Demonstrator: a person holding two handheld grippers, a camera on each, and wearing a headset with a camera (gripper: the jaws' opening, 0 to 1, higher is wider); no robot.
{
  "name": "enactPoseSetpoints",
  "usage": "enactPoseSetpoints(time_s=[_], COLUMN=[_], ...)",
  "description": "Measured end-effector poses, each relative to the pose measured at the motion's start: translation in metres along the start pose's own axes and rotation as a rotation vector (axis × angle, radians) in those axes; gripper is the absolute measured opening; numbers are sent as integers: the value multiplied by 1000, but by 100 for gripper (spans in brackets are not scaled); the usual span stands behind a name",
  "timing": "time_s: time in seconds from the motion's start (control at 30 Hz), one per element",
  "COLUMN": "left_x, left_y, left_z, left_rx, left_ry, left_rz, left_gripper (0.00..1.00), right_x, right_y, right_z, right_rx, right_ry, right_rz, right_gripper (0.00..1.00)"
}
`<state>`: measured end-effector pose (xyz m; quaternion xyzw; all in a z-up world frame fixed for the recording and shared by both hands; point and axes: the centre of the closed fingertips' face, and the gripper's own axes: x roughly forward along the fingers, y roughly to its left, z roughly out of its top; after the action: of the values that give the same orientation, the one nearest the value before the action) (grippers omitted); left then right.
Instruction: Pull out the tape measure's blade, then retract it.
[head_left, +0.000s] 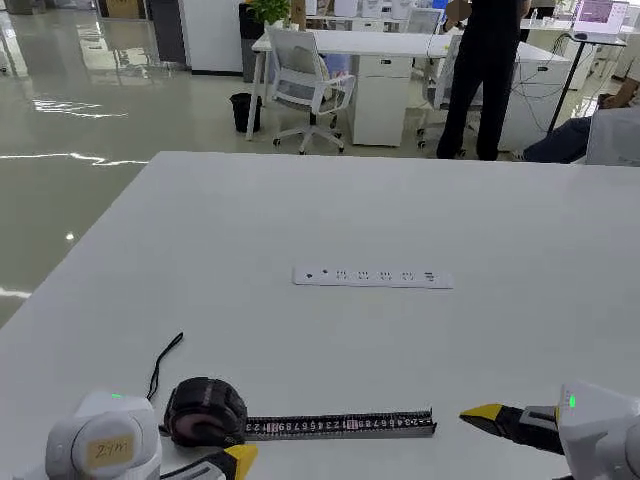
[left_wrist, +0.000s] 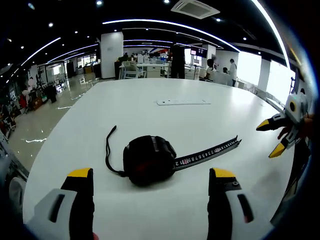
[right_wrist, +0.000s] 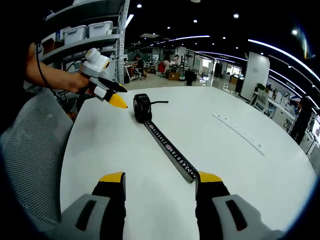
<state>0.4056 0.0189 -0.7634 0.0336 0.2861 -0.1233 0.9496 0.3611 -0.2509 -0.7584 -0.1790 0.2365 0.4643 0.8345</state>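
Note:
A black tape measure (head_left: 205, 411) (left_wrist: 149, 160) (right_wrist: 142, 107) lies on the white table (head_left: 400, 220) with its blade (head_left: 340, 425) (left_wrist: 207, 153) (right_wrist: 169, 145) pulled out flat toward the right. Its black wrist strap (head_left: 163, 361) (left_wrist: 108, 148) trails off behind. My left gripper (left_wrist: 150, 177) (head_left: 235, 463) stands open just short of the case, touching nothing. My right gripper (right_wrist: 161, 179) (head_left: 485, 415) is open too, its yellow tips a little apart from the blade's end hook (right_wrist: 190, 174) (head_left: 432, 422).
A white power strip (head_left: 371, 277) (left_wrist: 183, 102) (right_wrist: 238, 131) lies mid-table beyond the tape. Past the far edge stand an office chair (head_left: 303, 85), desks and a standing person (head_left: 485, 70). Shelving with boxes (right_wrist: 85, 35) shows in the right gripper view.

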Motion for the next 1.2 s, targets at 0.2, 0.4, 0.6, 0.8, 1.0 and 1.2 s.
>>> enactPoseSetpoints(time_s=[0.2, 0.4, 0.6, 0.8, 1.0, 1.2], left_x=[5, 11, 16, 21, 26, 32], left_y=[1, 1, 2, 3, 4, 4], left_z=[2, 3, 1, 1, 6, 9], left_rx=[-14, -23, -28, -41, -53, -61], left_ry=[-4, 1, 8, 14, 8, 5], left_rz=[20, 35, 42, 53, 64, 75], left_gripper=[91, 90, 86, 84, 81, 80], right_x=[5, 11, 18, 27, 35, 41], right_y=[-12, -22, -31, -36, -43, -52], right_z=[-3, -6, -9, -12, -16, -21], right_rx=[-25, -68, -90, -100, -117, -144], right_ry=[14, 36, 44, 49, 57, 85], right_rz=[34, 90, 114, 123, 143, 160], right_gripper=[52, 48, 44, 41, 38, 34])
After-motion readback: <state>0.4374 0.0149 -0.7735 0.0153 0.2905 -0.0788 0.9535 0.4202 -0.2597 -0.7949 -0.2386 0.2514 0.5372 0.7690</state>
